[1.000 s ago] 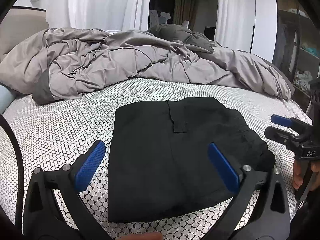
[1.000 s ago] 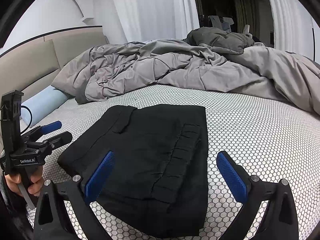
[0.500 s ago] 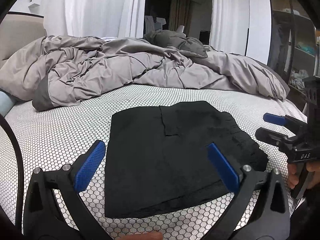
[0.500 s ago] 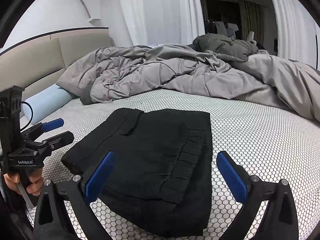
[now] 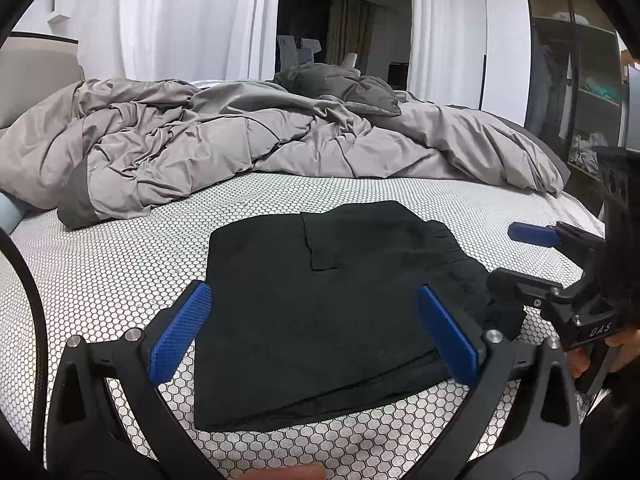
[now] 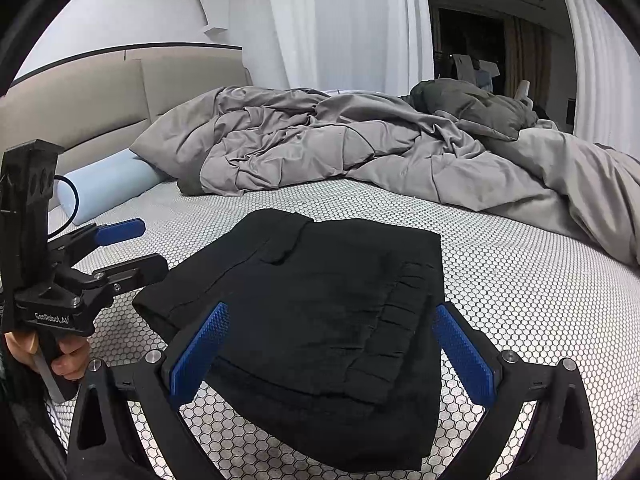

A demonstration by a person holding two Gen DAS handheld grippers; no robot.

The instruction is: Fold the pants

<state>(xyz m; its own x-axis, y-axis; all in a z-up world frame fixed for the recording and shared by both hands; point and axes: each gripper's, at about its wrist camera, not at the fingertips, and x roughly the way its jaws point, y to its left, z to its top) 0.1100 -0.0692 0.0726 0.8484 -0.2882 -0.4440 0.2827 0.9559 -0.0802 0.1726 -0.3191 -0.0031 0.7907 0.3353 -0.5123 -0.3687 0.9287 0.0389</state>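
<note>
Black pants (image 5: 320,304) (image 6: 320,304) lie folded into a flat rectangle on the honeycomb-patterned bed sheet (image 5: 100,280). My left gripper (image 5: 316,332) hovers open over the near edge of the pants, blue pads wide apart, holding nothing. My right gripper (image 6: 332,348) also stands open above the near side of the pants, empty. In the left wrist view the right gripper (image 5: 520,256) sits at the pants' right edge. The left gripper (image 6: 132,248) shows at their left corner in the right wrist view, a hand on its handle.
A crumpled grey duvet (image 5: 240,140) (image 6: 380,148) covers the far half of the bed. A light blue bolster (image 6: 104,188) lies against the beige headboard (image 6: 120,96). Shelves (image 5: 580,100) stand beyond the bed's right side. White curtains hang behind.
Both grippers have drawn back and risen slightly from the pants, so the folded pants sit a little farther away in both views. The pants themselves have not moved.
</note>
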